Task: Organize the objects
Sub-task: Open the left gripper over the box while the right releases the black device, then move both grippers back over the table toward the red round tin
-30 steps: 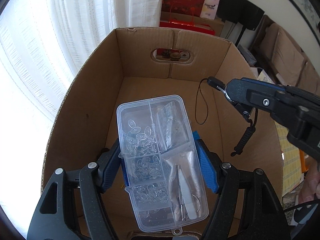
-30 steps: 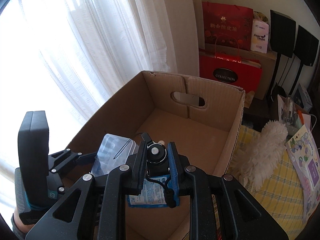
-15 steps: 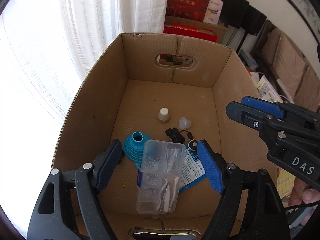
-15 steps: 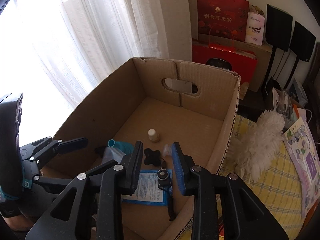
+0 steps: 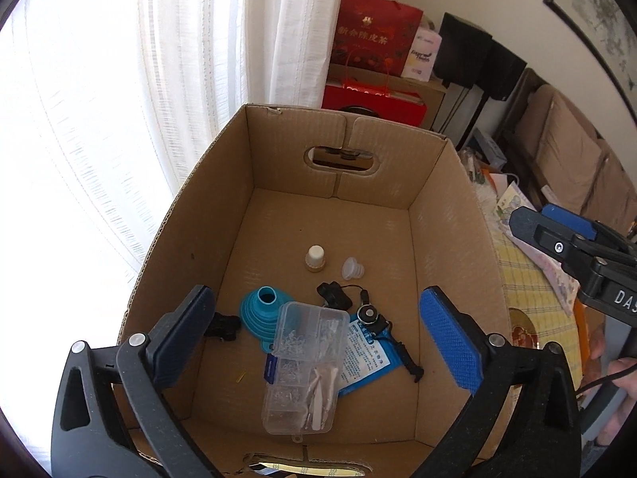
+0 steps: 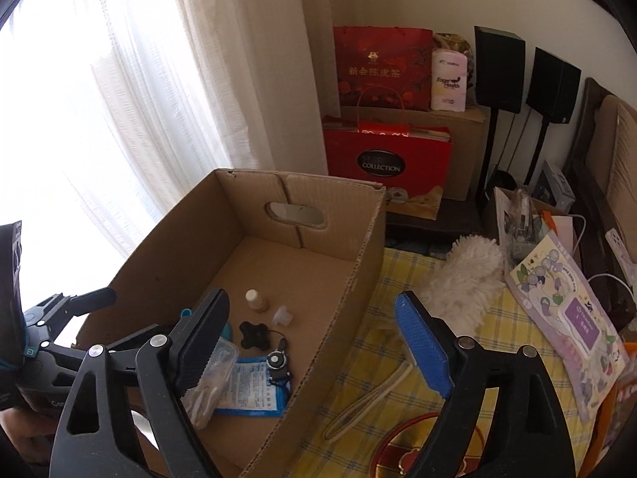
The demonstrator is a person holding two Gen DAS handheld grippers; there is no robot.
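Both grippers stand wide and empty: your left gripper (image 5: 314, 342) hangs over the cardboard box (image 5: 446, 247) and your right gripper (image 6: 314, 342) straddles its right wall, so this drop-off reads as done and your next move calls for a fresh pick, perhaps the white duster (image 6: 462, 279) on the yellow cloth (image 6: 402, 410). A second ago each held something as its jaws began opening; now the clear compartment case (image 5: 304, 362) lies on the box floor against the blue funnel (image 5: 264, 310), the lanyard clip (image 5: 368, 314) beside it.

One cardboard box (image 5: 278, 207), two stoppers (image 5: 315, 257)
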